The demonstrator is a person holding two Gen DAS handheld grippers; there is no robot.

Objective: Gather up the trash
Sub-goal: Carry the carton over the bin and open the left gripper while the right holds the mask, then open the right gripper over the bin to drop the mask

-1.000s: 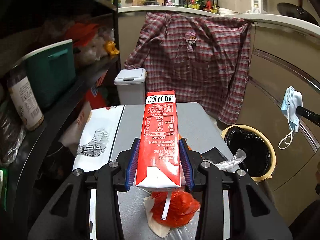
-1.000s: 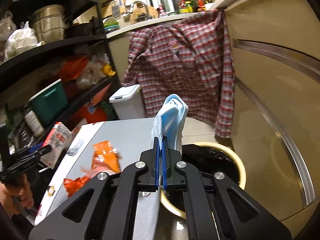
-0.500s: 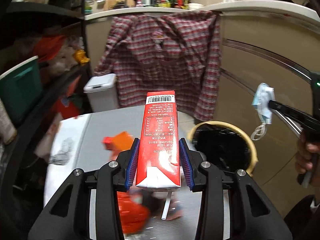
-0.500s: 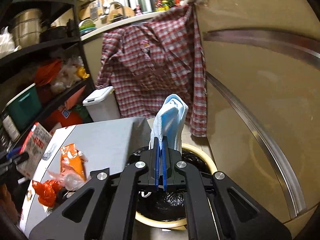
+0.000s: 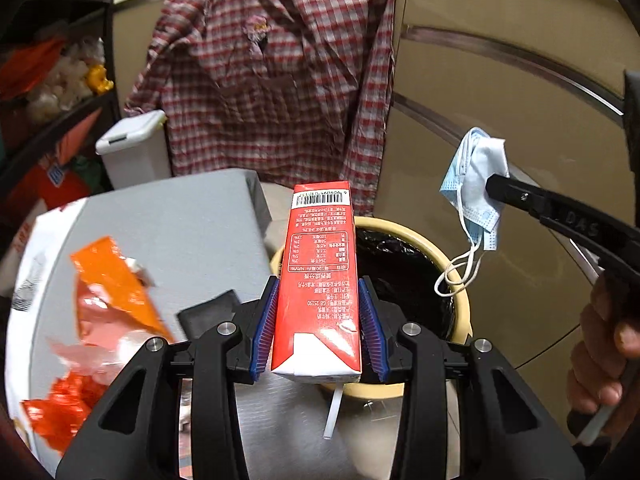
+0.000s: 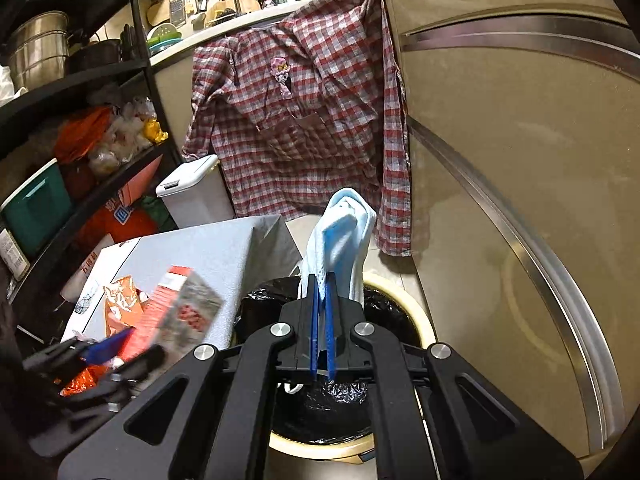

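Observation:
My left gripper [image 5: 318, 300] is shut on a red drink carton [image 5: 318, 276] with a white straw hanging below it; the carton hangs at the near left rim of the round bin [image 5: 456, 276] lined with a black bag. In the right wrist view the same carton [image 6: 180, 304] is blurred at lower left. My right gripper [image 6: 321, 284] is shut on a crumpled light blue face mask [image 6: 340, 236], held above the bin [image 6: 420, 312]. From the left wrist view the mask [image 5: 476, 184] hangs over the bin's right rim, ear loops dangling.
A grey table [image 5: 180, 220] at left carries orange snack wrappers [image 5: 108, 276] and red plastic scraps [image 5: 60, 412]. A plaid shirt [image 5: 280, 80] hangs behind, a small white lidded bin [image 5: 132, 148] stands beside black shelves [image 6: 80, 80], and a beige cabinet wall [image 6: 520, 160] runs along the right.
My left gripper has carried the carton rightward from over the table to the bin's edge. The right gripper with the mask has shifted over the bin opening.

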